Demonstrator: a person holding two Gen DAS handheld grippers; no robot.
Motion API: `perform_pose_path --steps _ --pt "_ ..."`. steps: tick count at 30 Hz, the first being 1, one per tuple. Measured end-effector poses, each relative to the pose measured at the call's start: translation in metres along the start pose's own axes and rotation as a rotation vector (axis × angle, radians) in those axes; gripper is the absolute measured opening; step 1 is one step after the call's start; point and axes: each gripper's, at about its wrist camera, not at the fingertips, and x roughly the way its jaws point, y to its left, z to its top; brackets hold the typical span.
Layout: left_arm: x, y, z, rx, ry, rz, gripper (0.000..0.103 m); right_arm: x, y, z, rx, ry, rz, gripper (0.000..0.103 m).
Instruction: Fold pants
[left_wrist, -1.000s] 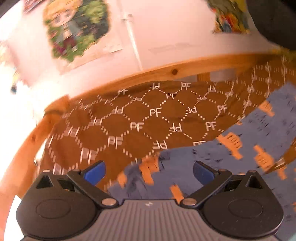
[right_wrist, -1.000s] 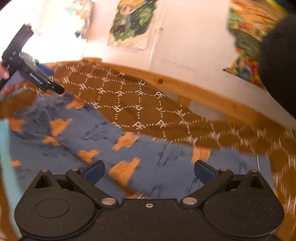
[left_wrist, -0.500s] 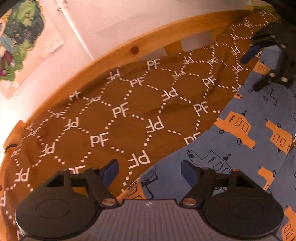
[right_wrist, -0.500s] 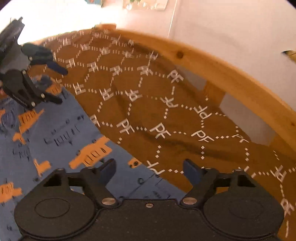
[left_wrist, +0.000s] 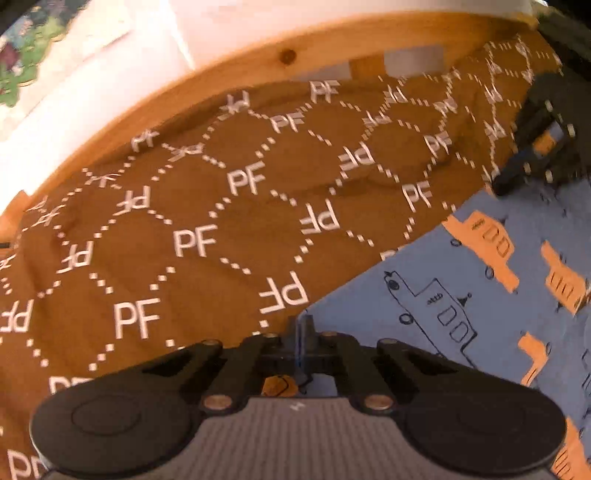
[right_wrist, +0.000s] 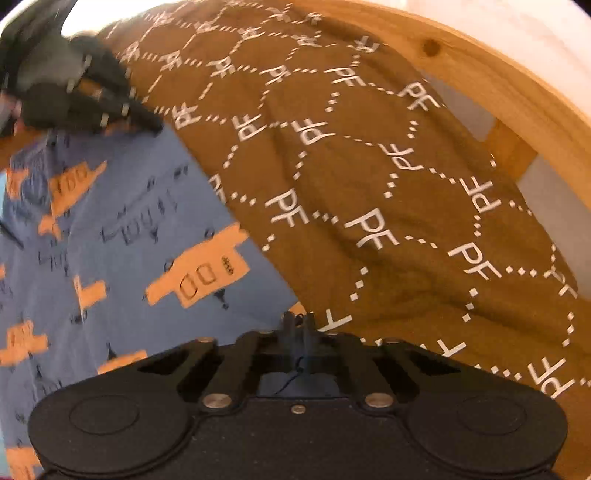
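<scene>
Blue pants (left_wrist: 461, 295) printed with orange vehicles lie flat on a brown blanket with white "PF" marks (left_wrist: 207, 206). My left gripper (left_wrist: 303, 326) is shut on the near corner of the pants' edge. In the right wrist view the pants (right_wrist: 122, 236) fill the left side. My right gripper (right_wrist: 298, 325) is shut on the pants' edge at another corner. Each gripper shows in the other's view: the right one (left_wrist: 524, 166) at far right, the left one (right_wrist: 96, 107) at upper left, both low at the pants' edge.
A wooden bed rail (left_wrist: 288, 55) curves behind the blanket, with a white wall above it. The rail also shows in the right wrist view (right_wrist: 517, 96). Brown blanket (right_wrist: 369, 184) stretches beyond the pants' edge.
Both grippers came down to the pants' edge and went from wide open to shut on the fabric. The cameras now sit closer to the blanket.
</scene>
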Motion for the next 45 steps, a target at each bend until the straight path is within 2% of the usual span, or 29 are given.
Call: perform_pose_path --steps 3,4,9,11,14,17,19,20,21,22,23,24,25,26,28,29,33,35,37,40,41,42,43,44,45 --pt "-0.014 0.006 -0.001 -0.058 -0.049 0.002 0.000 -0.010 0.008 -0.001 -0.029 -0.031 -0.058 0.000" --pt "-0.018 0.007 0.000 -0.072 -0.066 0.010 0.000 -0.016 0.011 0.000 -0.041 -0.058 -0.103 0.000" --pt "-0.033 0.019 0.017 -0.115 -0.166 0.121 0.000 -0.041 0.013 0.026 -0.046 -0.192 -0.316 0.000" --pt "-0.026 0.027 0.030 -0.151 -0.166 0.147 0.000 -0.040 0.008 0.041 -0.044 -0.218 -0.384 0.000" --pt "-0.001 0.039 0.042 -0.203 -0.116 0.163 0.000 -0.016 -0.006 0.060 -0.025 -0.174 -0.413 0.000" --pt "0.025 0.042 0.043 -0.191 -0.076 0.190 0.000 0.016 -0.015 0.064 -0.013 -0.114 -0.441 0.000" --pt "0.032 0.044 0.039 -0.188 -0.065 0.167 0.000 0.027 -0.017 0.062 0.010 -0.098 -0.435 0.000" --pt "0.033 0.045 0.037 -0.173 -0.075 0.159 0.004 0.031 -0.016 0.061 0.014 -0.090 -0.431 0.001" --pt "0.031 0.049 0.036 -0.163 -0.085 0.140 0.009 0.033 -0.017 0.061 0.020 -0.086 -0.426 0.011" --pt "0.028 0.053 0.034 -0.163 -0.095 0.116 0.013 0.030 -0.019 0.060 0.030 -0.091 -0.426 0.029" --pt "0.023 0.058 0.032 -0.175 -0.107 0.101 0.030 0.024 -0.022 0.059 0.042 -0.101 -0.440 0.041" --pt "0.017 0.063 0.030 -0.196 -0.122 0.099 0.057 0.019 -0.026 0.058 0.051 -0.118 -0.450 0.065" --pt "0.010 0.067 0.027 -0.216 -0.141 0.104 0.069 0.011 -0.029 0.057 0.057 -0.141 -0.455 0.079" --pt "0.002 0.072 0.024 -0.237 -0.169 0.124 0.080 0.003 -0.031 0.056 0.058 -0.163 -0.456 0.081" --pt "-0.012 0.083 0.017 -0.275 -0.223 0.151 0.085 -0.012 -0.035 0.056 0.064 -0.204 -0.439 0.082" --pt "-0.018 0.090 0.014 -0.289 -0.238 0.134 0.086 -0.016 -0.038 0.058 0.077 -0.216 -0.418 0.082" --pt "-0.026 0.110 0.005 -0.278 -0.231 0.044 0.087 -0.010 -0.028 0.073 0.028 -0.225 -0.306 0.082" --pt "-0.022 0.114 0.001 -0.263 -0.199 0.011 0.087 0.001 -0.016 0.080 -0.034 -0.205 -0.276 0.078" --pt "-0.021 0.113 -0.002 -0.243 -0.170 -0.034 0.086 0.013 -0.004 0.088 -0.072 -0.186 -0.266 0.069" --pt "-0.025 0.103 -0.006 -0.197 -0.155 -0.052 0.084 0.021 0.007 0.098 -0.095 -0.199 -0.225 0.066" --pt "-0.025 0.099 -0.005 -0.179 -0.142 -0.045 0.079 0.023 0.010 0.101 -0.107 -0.197 -0.219 0.064" --pt "-0.025 0.094 -0.004 -0.158 -0.119 -0.029 0.068 0.027 0.014 0.105 -0.124 -0.194 -0.215 0.059" --pt "-0.023 0.090 -0.002 -0.136 -0.094 -0.017 0.064 0.029 0.017 0.109 -0.138 -0.191 -0.213 0.056" --pt "-0.021 0.085 -0.003 -0.113 -0.080 -0.017 0.055 0.031 0.020 0.111 -0.150 -0.186 -0.213 0.055" --pt "-0.022 0.080 -0.004 -0.097 -0.071 -0.022 0.038 0.034 0.023 0.115 -0.159 -0.179 -0.220 0.053"
